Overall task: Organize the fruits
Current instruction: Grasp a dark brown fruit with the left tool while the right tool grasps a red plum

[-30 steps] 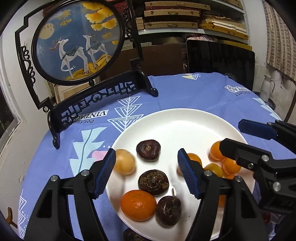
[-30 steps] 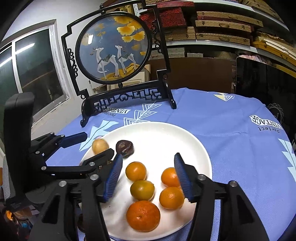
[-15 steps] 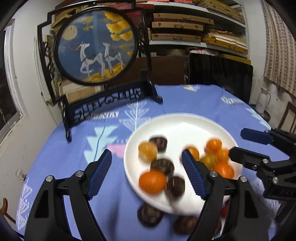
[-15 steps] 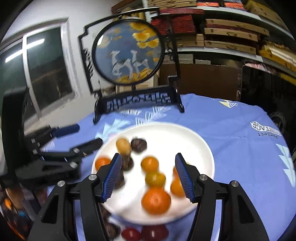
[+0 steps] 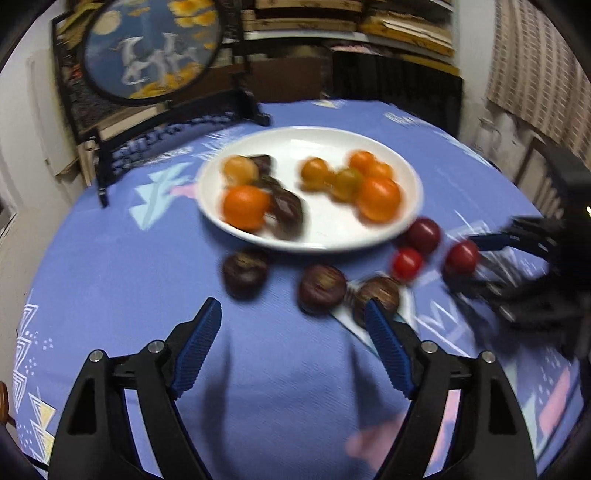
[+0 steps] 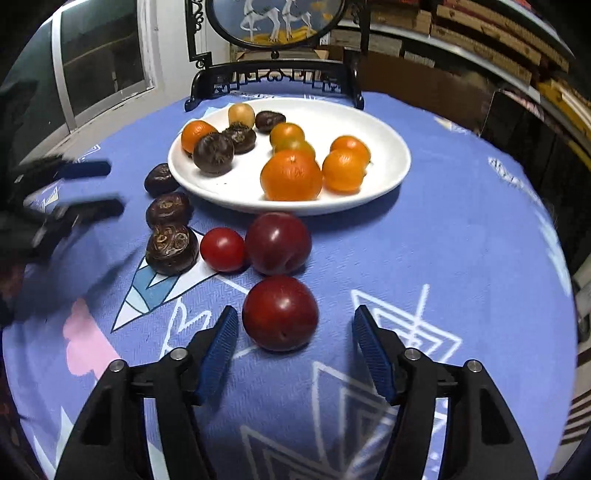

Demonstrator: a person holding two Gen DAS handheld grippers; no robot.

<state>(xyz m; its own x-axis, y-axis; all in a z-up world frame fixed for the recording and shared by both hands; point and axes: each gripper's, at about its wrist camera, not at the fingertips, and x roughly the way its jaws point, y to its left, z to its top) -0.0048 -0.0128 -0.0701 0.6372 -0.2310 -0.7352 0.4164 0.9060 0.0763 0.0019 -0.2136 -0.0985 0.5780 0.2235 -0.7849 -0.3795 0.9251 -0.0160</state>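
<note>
A white plate [image 6: 388,177] holds several oranges [image 6: 291,175] and dark brown water chestnuts [image 6: 213,153]; it also shows in the left wrist view [image 5: 325,240]. On the blue cloth in front of it lie three chestnuts [image 6: 171,249], a small red tomato [image 6: 223,249] and two dark red plums [image 6: 277,242]. My right gripper [image 6: 293,339] is open, with the nearest plum [image 6: 280,312] just ahead between its fingers. My left gripper [image 5: 293,332] is open and empty over bare cloth, chestnuts [image 5: 322,288] just beyond it. The left view is blurred.
A round painted deer screen on a black stand [image 6: 275,79] stands behind the plate. The table is round with a blue patterned cloth [image 6: 461,258]. A window [image 6: 99,62] is to the left, shelves of boxes [image 5: 351,22] behind.
Both grippers have pulled back and up from over the plate. The fruits on the cloth in front of the plate have come into view. The jaws stay open.
</note>
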